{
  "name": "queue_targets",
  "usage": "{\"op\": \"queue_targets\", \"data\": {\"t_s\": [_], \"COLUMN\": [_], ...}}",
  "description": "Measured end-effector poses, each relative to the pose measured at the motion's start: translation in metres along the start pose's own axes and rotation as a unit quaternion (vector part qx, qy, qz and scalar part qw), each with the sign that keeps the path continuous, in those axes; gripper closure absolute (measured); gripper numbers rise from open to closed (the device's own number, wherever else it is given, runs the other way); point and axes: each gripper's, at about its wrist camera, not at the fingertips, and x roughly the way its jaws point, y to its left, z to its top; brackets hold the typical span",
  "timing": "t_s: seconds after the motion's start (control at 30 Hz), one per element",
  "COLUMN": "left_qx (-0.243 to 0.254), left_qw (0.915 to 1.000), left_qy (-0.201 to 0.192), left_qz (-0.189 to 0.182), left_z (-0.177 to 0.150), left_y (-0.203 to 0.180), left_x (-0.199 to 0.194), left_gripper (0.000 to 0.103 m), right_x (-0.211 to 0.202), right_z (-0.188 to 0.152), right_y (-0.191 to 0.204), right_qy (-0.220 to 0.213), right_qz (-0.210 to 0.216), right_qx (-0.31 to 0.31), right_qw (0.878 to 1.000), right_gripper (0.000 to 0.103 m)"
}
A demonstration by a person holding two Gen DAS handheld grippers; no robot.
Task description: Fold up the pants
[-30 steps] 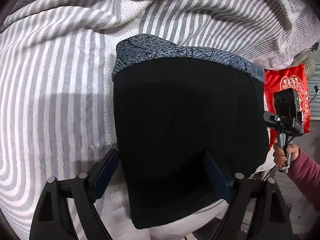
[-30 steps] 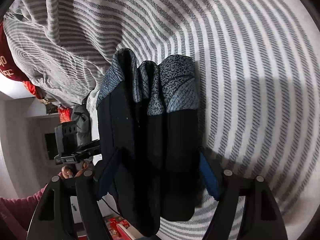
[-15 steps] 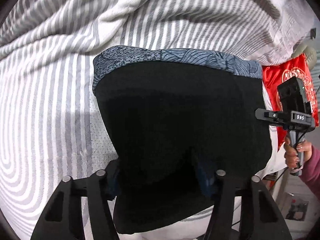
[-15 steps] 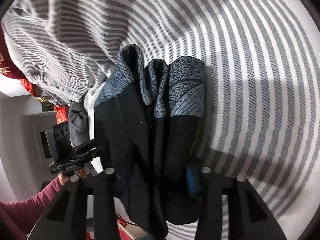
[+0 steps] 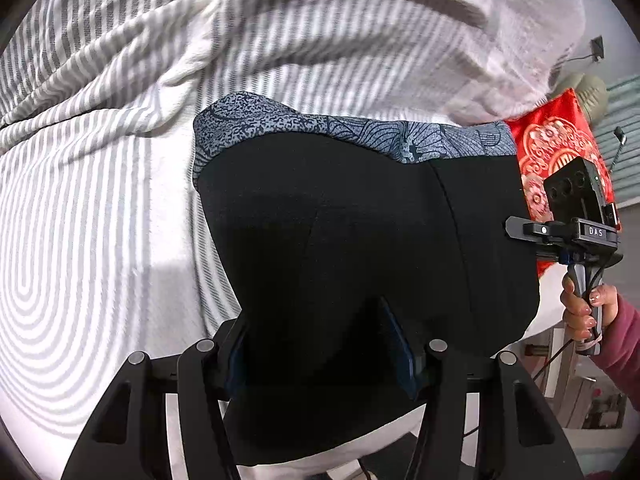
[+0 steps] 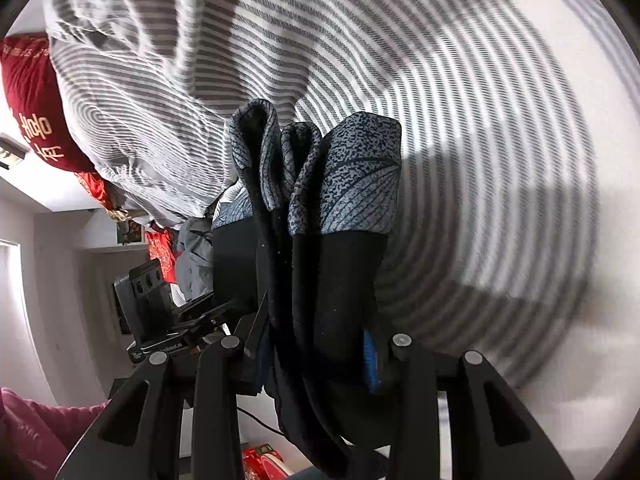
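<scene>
1. Left wrist view: the left gripper [image 5: 320, 344] is clamped on the near edge of the pants [image 5: 360, 240], its two fingers pressed into the black cloth from either side.
2. From that grip the pants spread away as a broad black panel, lifted above the bedding [image 5: 100, 200], with the patterned grey-blue band [image 5: 340, 132] along the far edge.
3. The bedding is white with grey stripes; it lies flat at the left and is bunched into thick folds beyond the band.
4. At the right edge of the pants, the right gripper [image 5: 576, 216] shows from the outside, held by a hand [image 5: 580, 304] in a pink sleeve [image 5: 624, 340]; its fingers are hidden behind the cloth in this view.
5. A red cushion [image 5: 552, 148] with gold pattern sits behind that gripper, touching the bunched bedding.
6. Right wrist view: the right gripper [image 6: 316, 344] is closed on the pants [image 6: 332, 280], with several stacked layers of black cloth squeezed between its fingers.
7. The layers run forward from the grip and end in the patterned band [image 6: 352, 184], which shows as three rounded folds side by side above the bedding [image 6: 480, 140].
8. To the left, the left gripper [image 6: 160, 312] appears just beside the pants, with the sleeve [image 6: 36, 432] at the lower corner.
9. A dark red cushion [image 6: 32, 100] lies at the far left against the rumpled bedding.
</scene>
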Motion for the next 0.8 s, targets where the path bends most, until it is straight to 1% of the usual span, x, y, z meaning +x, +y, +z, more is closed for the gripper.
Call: {"op": "queue_targets", "data": {"t_s": [0.1,0.27,0.33,0.4,0.47,0.5,0.53,0.57,0.6,0.63,0.67,0.7,0.73,0.8], "left_qx": [-0.002,-0.016,-0.019,-0.015,-0.008,-0.011,-0.012,-0.012,-0.011,-0.011,-0.012,-0.015,-0.018,-0.016], "left_qw": [1.0,0.9997,0.9992,0.9986,0.9973,0.9967,0.9962,0.9956,0.9949,0.994,0.9934,0.9928,0.9922,0.9908], "left_qy": [-0.001,0.004,0.009,-0.001,-0.006,-0.005,-0.003,-0.003,-0.005,-0.01,-0.015,-0.02,-0.025,-0.031], "left_qz": [0.005,0.016,0.034,0.051,0.073,0.08,0.086,0.092,0.1,0.109,0.113,0.117,0.121,0.131], "left_z": [-0.014,-0.038,-0.047,-0.055,-0.058,-0.057,-0.056,-0.056,-0.058,-0.056,-0.055,-0.053,-0.05,-0.049], "left_y": [-0.019,-0.029,-0.028,-0.028,-0.033,-0.036,-0.038,-0.042,-0.034,-0.037,-0.039,-0.038,-0.035,-0.038], "left_x": [0.003,0.017,0.027,0.031,0.034,0.036,0.037,0.038,0.034,0.032,0.028,0.022,0.016,0.007], "left_gripper": [0.044,0.044,0.044,0.044,0.044,0.044,0.043,0.041,0.04,0.04,0.04,0.04,0.04,0.04], "right_x": [-0.009,-0.012,-0.005,0.001,0.002,0.003,0.003,0.003,0.003,0.003,0.002,-0.001,-0.005,-0.015], "right_z": [-0.014,-0.037,-0.043,-0.047,-0.047,-0.047,-0.046,-0.046,-0.045,-0.044,-0.045,-0.045,-0.046,-0.048], "right_y": [-0.002,-0.022,-0.035,-0.044,-0.05,-0.05,-0.049,-0.047,-0.045,-0.042,-0.041,-0.039,-0.036,-0.03], "right_qy": [-0.003,0.003,0.009,0.006,0.001,0.001,0.002,0.004,0.008,0.01,0.011,0.009,0.006,-0.01], "right_qz": [-0.007,-0.023,-0.035,-0.043,-0.039,-0.043,-0.05,-0.06,-0.075,-0.087,-0.097,-0.109,-0.125,-0.153], "right_qx": [0.003,0.012,0.019,0.019,0.03,0.03,0.028,0.026,0.026,0.029,0.031,0.033,0.034,0.035], "right_qw": [1.0,1.0,0.999,0.999,0.999,0.999,0.998,0.998,0.997,0.996,0.995,0.993,0.992,0.988], "right_gripper": [0.064,0.064,0.064,0.063,0.061,0.059,0.055,0.053,0.049,0.043,0.04,0.03,0.023,0.022]}}
